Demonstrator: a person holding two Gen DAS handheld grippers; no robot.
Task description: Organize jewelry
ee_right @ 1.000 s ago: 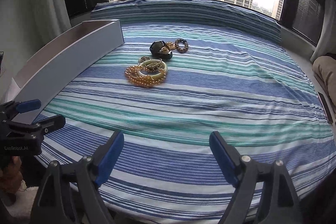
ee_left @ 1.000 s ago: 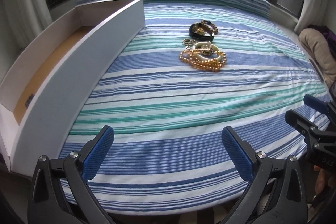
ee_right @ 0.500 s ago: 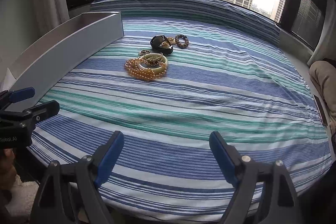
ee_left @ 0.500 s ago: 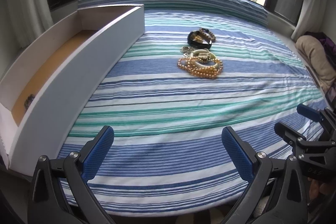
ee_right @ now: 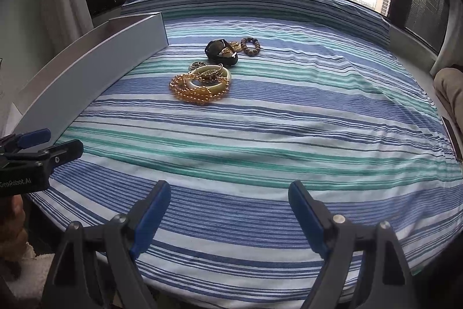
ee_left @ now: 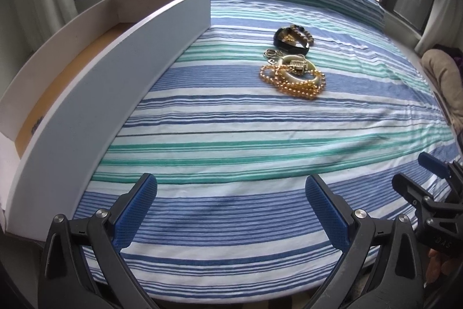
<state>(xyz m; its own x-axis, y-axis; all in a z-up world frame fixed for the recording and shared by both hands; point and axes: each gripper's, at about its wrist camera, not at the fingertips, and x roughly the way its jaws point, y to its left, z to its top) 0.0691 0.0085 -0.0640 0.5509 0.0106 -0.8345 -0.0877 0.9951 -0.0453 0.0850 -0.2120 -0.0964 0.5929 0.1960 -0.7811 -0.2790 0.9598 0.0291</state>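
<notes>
A pile of jewelry lies on the striped cloth: a gold bead necklace under a pale jade bangle, thin silver rings, a black bangle and a brown bead bracelet. A long white box with a tan floor stands at the left. My left gripper is open and empty near the front edge, well short of the pile. My right gripper is open and empty, also near the front edge.
The blue, green and white striped cloth covers the surface up to a window. A small dark item lies inside the box. A beige cushion sits at the right edge. Each gripper shows in the other's view.
Both grippers have moved forward and slightly higher, so the jewelry pile and box look nearer. Both have stayed open and empty.
</notes>
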